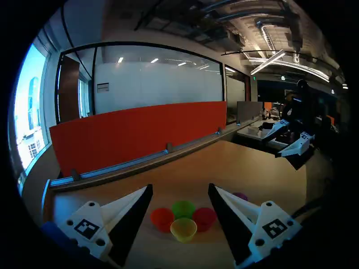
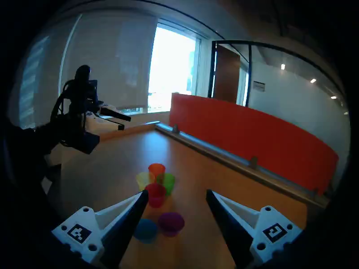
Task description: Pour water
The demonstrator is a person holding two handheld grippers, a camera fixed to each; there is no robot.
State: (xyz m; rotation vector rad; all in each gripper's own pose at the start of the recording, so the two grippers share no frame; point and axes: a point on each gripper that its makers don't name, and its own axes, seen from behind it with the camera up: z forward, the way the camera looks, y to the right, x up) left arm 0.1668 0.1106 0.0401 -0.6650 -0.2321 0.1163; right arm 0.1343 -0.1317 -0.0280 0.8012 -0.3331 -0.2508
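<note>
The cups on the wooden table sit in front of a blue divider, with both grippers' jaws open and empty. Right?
Not quite: the divider is orange-red, not blue, as the left gripper view shows. The cups do sit on the wooden table, and the left gripper and right gripper have open, empty jaws.

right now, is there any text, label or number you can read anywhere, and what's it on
Nothing here can be read as text.
Sign on the glass wall: too small and blurred to read.
Coded squares on the left gripper and right gripper: black-and-white patterns, no letters or digits.
</note>
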